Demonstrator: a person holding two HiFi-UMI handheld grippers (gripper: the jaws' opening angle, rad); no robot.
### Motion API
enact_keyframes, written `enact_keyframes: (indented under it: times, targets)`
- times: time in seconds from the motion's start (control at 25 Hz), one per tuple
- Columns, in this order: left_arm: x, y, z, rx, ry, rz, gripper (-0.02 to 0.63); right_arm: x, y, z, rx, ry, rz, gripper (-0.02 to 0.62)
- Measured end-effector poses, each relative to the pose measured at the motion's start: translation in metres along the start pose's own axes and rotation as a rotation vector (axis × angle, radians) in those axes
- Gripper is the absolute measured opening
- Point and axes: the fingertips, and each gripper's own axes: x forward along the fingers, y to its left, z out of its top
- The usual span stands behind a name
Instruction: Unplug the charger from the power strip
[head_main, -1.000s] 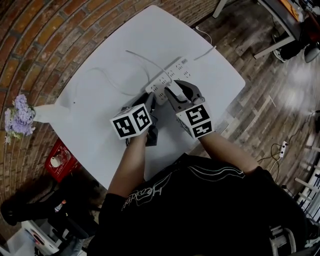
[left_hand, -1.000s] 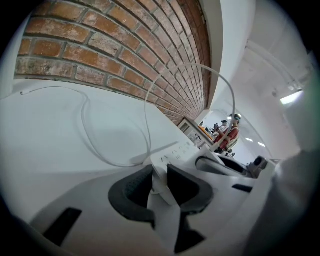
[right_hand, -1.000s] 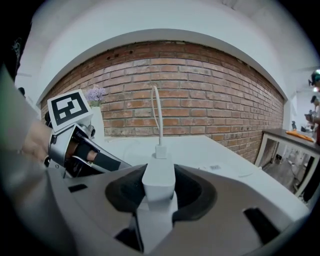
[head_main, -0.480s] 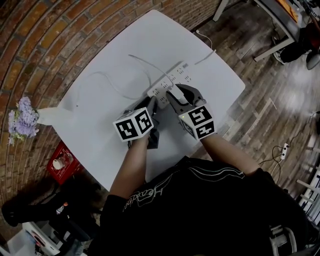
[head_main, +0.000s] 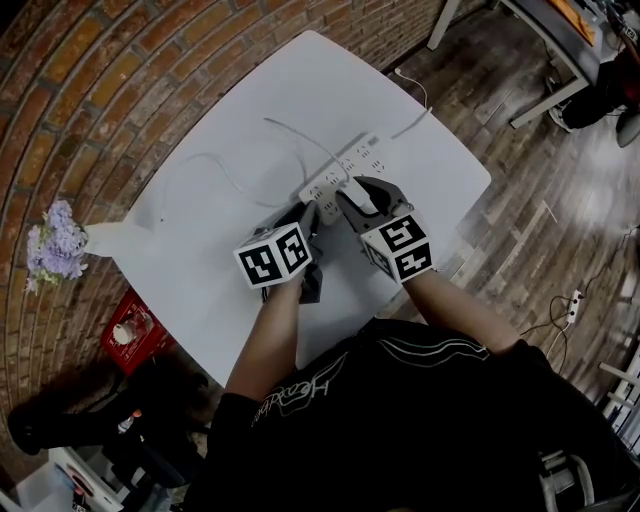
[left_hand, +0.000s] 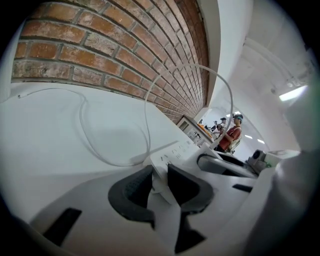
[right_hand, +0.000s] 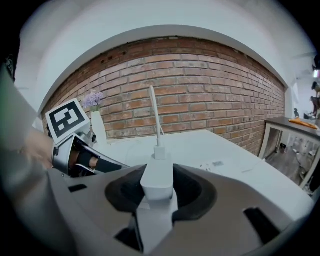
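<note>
A white power strip lies slantwise on the white table. Its near end sits between the dark pads of my left gripper, which touch it while the jaws are opening. My right gripper is shut on the white charger, which stands upright between its pads. A thin white cable rises from the charger's top. Seen from the head, both grippers meet at the strip's near end. The charger's prongs are hidden.
A loose white cable curls over the table to the left of the strip. A vase of purple flowers and a red crate stand off the table's left edge. A brick wall runs behind. A person stands far off.
Both grippers stay at the strip's near end. Only the head camera's framing has shifted slightly.
</note>
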Motion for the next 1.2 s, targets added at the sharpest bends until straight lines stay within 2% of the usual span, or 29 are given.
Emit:
enact_keyframes:
  times: [0.28,0.52,0.84,1.04,1.2]
  targets:
    - [0.0001,-0.0019,0.0011,0.020,-0.007,0.012,0.098,-0.0006,0.0072,0.0024,-0.091,0.017,-0.056,0.117]
    - [-0.0012,-0.0020,0.0016,0.016,-0.005,0.007,0.100,-0.0011,0.0004,0.0006,0.001,0.012,-0.011,0.118]
    - [-0.0008,-0.0013,0.0012,0.030,-0.010,0.017,0.100,-0.0022,0.0081,0.0010,-0.053,0.023,-0.065,0.117]
    - [-0.0004,-0.0019,0.0014,0.027,-0.007,0.010,0.100,-0.0015,0.0000,-0.0008,0.049,0.013,-0.007,0.121]
    - [0.0002,-0.0028,0.0008,0.030,-0.006,0.013,0.100,-0.0028,0.0013,0.0010,-0.010,0.020,-0.031,0.118]
